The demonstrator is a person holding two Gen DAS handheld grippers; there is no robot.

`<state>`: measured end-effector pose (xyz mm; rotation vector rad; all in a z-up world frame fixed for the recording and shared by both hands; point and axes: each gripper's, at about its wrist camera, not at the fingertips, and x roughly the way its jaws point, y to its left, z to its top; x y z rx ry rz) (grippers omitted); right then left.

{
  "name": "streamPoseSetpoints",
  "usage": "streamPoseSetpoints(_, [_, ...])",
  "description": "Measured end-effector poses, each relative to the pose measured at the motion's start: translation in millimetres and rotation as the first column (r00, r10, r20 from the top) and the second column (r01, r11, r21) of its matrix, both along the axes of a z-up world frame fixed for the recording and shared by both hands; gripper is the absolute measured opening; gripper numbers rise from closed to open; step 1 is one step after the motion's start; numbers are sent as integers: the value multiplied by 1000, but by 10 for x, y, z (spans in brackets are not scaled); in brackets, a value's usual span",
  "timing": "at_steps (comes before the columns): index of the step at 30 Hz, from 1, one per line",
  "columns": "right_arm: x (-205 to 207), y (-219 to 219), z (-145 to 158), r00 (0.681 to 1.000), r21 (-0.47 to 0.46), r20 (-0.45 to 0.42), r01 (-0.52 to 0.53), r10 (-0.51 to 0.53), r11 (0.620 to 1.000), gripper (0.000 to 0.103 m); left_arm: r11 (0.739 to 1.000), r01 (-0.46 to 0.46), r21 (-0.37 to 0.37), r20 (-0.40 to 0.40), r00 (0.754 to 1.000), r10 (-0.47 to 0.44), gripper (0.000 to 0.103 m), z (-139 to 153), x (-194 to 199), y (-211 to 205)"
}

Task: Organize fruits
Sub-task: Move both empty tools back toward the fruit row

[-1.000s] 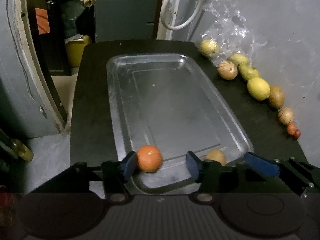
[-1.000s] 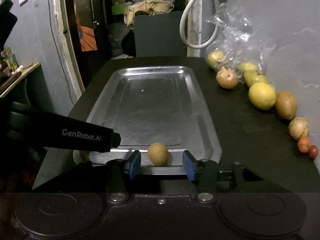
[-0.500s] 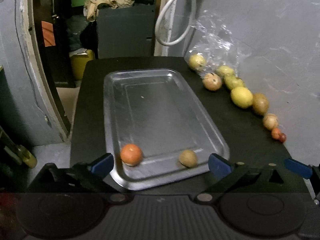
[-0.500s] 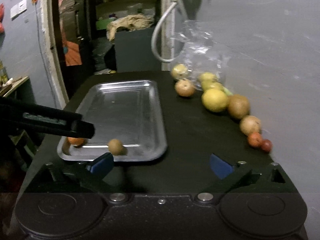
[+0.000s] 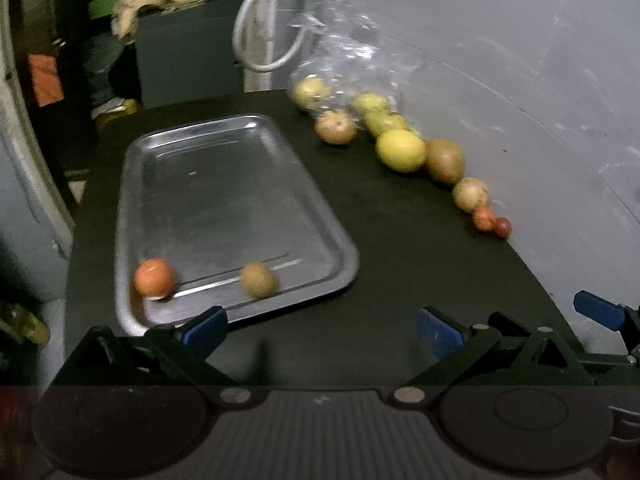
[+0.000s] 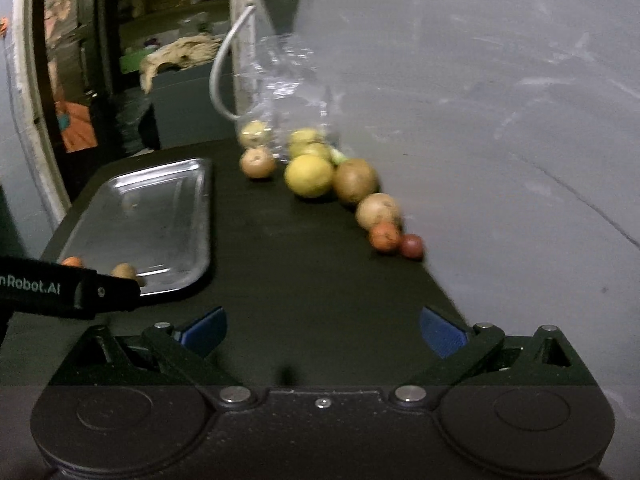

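At nine o'clock the orange fruit (image 5: 154,278) and brown fruit (image 5: 259,279) are now sitting free in the steel tray (image 5: 224,200). Both the left gripper (image 5: 320,330) and right gripper (image 6: 322,330) have let go, fingers spread wide and empty. They are swinging toward the fruit row (image 6: 352,184) at one o'clock on the worktop (image 6: 300,280), so the next pick looks close.

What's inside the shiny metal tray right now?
Two fruits sit in the metal tray, both near its front edge: an orange fruit by the left corner and a small brown fruit beside it. The rest is bare metal. Nothing there is covered.
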<state>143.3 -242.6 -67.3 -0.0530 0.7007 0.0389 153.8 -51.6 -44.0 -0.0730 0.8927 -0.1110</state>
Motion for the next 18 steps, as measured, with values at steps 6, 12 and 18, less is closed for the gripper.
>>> streamPoseSetpoints(6, [-33,-213,-48,998,-13,-2,65,-65,998,102,997,66,37,9,998,-66,102,-13,140,-342])
streamPoseSetpoints(12, [7,-378,-98,995,-8,-7,99,-99,995,102,993,102,58,19,994,-104,102,-10,313,-620])
streamPoseSetpoints(18, [131,-415,-155,995,6,-8,102,-102,995,102,992,111,63,16,994,-112,102,-43,552,-787])
